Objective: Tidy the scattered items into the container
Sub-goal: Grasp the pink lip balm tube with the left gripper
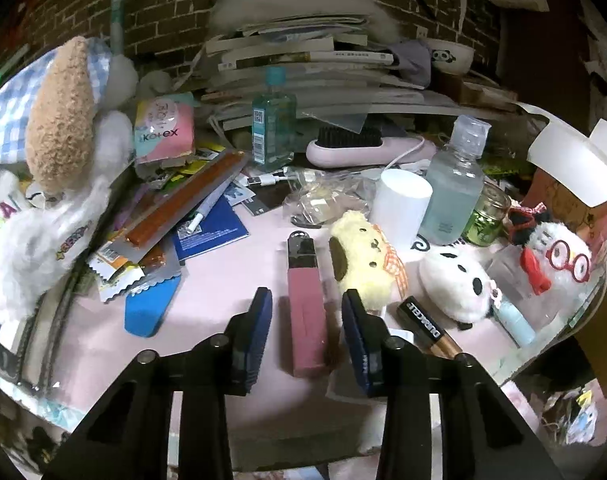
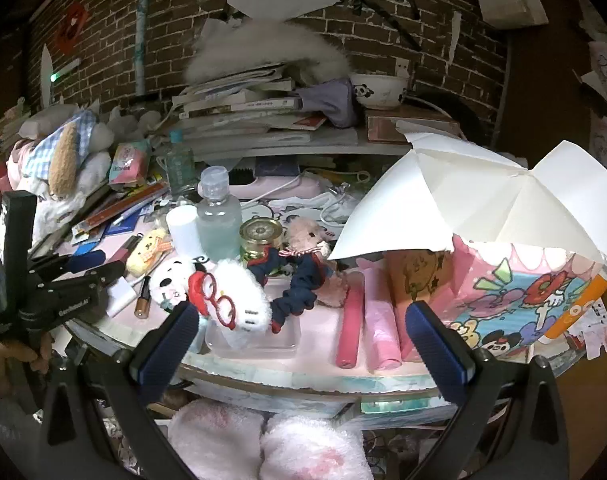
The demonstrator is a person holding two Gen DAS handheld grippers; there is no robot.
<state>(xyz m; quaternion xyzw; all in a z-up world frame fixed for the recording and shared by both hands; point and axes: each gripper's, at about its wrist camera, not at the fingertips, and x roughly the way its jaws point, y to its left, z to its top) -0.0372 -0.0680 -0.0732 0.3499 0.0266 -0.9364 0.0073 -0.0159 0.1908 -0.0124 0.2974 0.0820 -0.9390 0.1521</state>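
L gripper [image 1: 306, 320] hangs low over the pink table [image 1: 223, 288], pads either side of a pink tube [image 1: 305, 312] w/ black cap; there's a gap each side, so jaws sit narrow but not pressing on it. Tube lies flat near the front edge, cap pointing toward the back. Just right of it: yellow plush [image 1: 363, 264], then a battery [image 1: 427, 328] right beside the right pad, then a white plush [image 1: 455, 284]. A blue pad [image 1: 151, 308] lies left of the tube, by a heap of packets.

R gripper [image 2: 303, 344] is wide open, nothing between the fingers, held off the table's front edge. Between its pads in view: clear tray [image 2: 255, 340] at the front edge, w/ a white plush w/ red glasses [image 2: 231, 300] resting in it & a navy scrunchie [image 2: 299, 292] draped over its right rim. Right of tray, pink rolls [image 2: 367, 312] lie front-to-back. Paper-covered box [image 2: 515, 300] stands at the right end.

From the right wrist view the L gripper shows at far left, a hand [image 2: 19, 356] on its handle
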